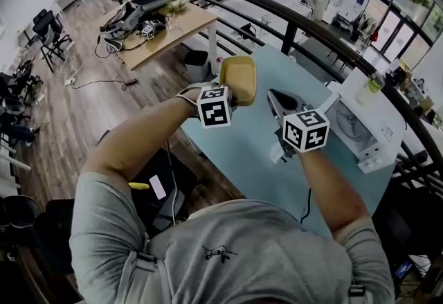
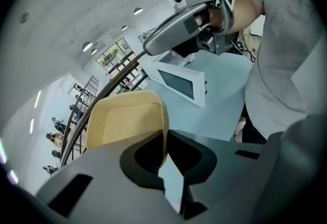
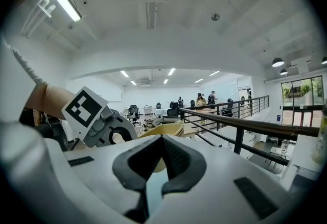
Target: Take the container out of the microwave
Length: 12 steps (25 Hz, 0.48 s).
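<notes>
Left claw (image 2: 166, 133) is clamped on the yellow container's (image 2: 125, 121) wall above the surface (image 1: 242, 150), right claw (image 3: 162, 139) closed on nothing, microwave (image 1: 360, 126) by the right edge.

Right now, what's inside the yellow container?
Nothing shows in the container: the inner surface in view is bare yellow. The left gripper, clamped on its wall, covers the near part.

a pale blue surface (image 1: 235, 150) runs beside a dark curved railing (image 1: 291, 19). beyond it a cluttered wooden surface (image 1: 181, 27) stands on a plank floor (image 1: 83, 109), a grey bin (image 1: 196, 64) just beside it, office chairs (image 1: 48, 31) farther left.
</notes>
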Tool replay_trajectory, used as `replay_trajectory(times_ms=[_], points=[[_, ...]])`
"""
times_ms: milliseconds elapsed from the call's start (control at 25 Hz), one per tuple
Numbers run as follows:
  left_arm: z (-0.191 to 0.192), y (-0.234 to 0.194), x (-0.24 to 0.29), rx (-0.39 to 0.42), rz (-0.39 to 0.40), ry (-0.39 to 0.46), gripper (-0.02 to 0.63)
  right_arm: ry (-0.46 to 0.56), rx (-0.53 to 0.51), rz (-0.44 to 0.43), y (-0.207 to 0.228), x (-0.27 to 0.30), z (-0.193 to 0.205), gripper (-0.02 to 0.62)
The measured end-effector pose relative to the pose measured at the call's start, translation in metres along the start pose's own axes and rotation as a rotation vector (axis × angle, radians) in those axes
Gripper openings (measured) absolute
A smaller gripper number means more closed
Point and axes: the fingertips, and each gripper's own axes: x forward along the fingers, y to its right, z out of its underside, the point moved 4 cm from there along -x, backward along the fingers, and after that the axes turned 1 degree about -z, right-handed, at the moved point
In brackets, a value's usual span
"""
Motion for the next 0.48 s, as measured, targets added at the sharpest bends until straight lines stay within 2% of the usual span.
replay_trajectory(times_ms=[480], points=[[0.069, -0.001, 0.063, -0.026, 0.081, -0.008, 0.037, -0.055, 0.08, 0.018, -0.011, 0.081, 0.055, 0.017]])
